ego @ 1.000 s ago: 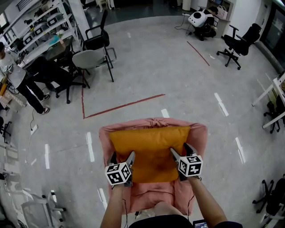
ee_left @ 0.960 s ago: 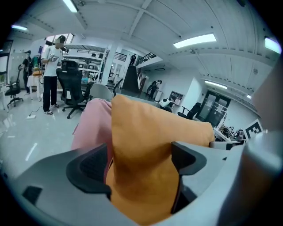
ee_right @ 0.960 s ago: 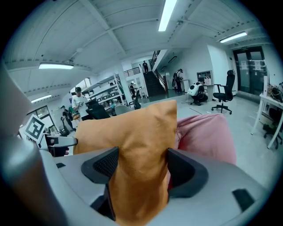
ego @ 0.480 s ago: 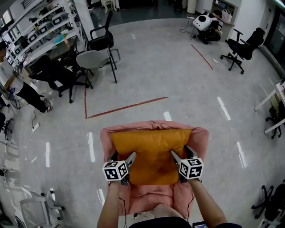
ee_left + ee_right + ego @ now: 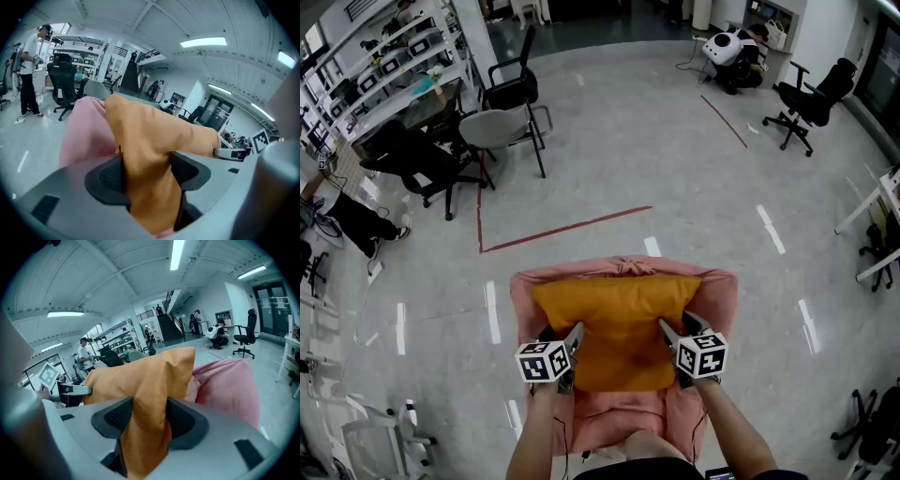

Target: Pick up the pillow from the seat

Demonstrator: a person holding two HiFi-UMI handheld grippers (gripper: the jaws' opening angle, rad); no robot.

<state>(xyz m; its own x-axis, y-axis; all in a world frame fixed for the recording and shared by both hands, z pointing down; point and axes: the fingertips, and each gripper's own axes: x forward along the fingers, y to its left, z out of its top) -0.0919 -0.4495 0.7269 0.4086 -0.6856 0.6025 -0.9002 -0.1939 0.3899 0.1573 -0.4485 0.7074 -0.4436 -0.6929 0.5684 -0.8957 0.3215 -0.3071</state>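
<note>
- Orange, soft fabric pillow (image 5: 619,323) lies across a seat draped in a pink cloth cover (image 5: 719,291). Its far edge is up against the backrest and its near edge is toward the person.
- Left gripper (image 5: 560,331) at the pillow's near-left edge. Its jaws have just been closing and now pinch a fold of orange fabric (image 5: 154,131), w/ both dark pads pressed into it and a moderate gap left.
- Right gripper (image 5: 680,324) at the near-right edge, same story. Jaws have just been closing, and the pads squeeze a bunched fold of pillow (image 5: 150,371).
- Pillow prob. rests on the seat; the overhead angle is too steep to be sure.
- Pink cover shows beside the fold in both gripper views (image 5: 89,131) (image 5: 225,380).
- Grey polished floor w/ a red tape line (image 5: 562,226); black and grey office chairs (image 5: 502,122) well apart, far left.
</note>
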